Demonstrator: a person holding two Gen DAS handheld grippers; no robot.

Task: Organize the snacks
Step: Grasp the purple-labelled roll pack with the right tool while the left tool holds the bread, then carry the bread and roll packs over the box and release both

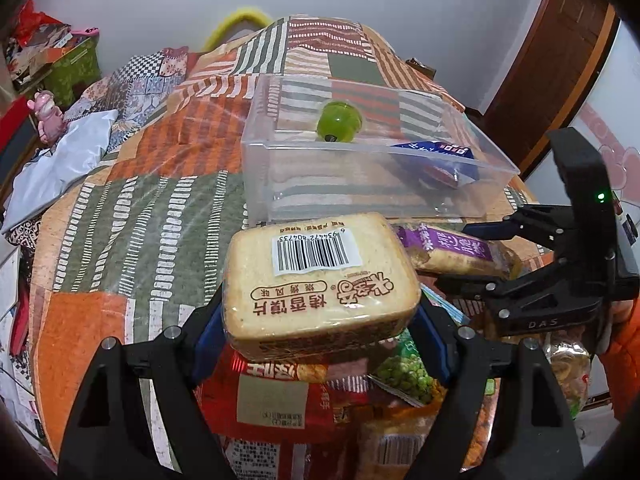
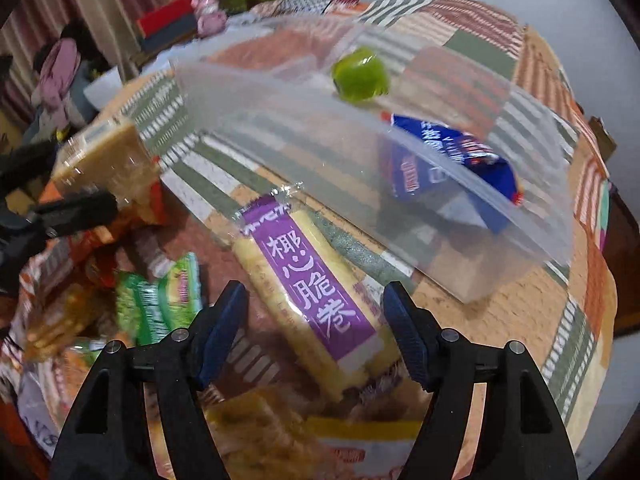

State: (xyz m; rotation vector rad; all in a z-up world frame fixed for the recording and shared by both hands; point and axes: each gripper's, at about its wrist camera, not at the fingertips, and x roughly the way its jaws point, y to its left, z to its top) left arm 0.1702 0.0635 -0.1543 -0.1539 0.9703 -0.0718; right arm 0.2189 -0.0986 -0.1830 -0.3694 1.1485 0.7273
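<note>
My left gripper is shut on a wrapped bread slice pack with a barcode, held above the snack pile just in front of the clear plastic bin. The bin holds a green jelly cup and a blue packet. My right gripper is open, its blue pads either side of a purple-labelled roll pack that lies beside the bin. The right gripper also shows in the left wrist view, around the purple pack. The bread pack shows at left.
A pile of snack bags lies at the table's near side: a red bag, a green pea bag, green packets. The round table has a patchwork cloth. Boxes and a pink toy stand off to the left.
</note>
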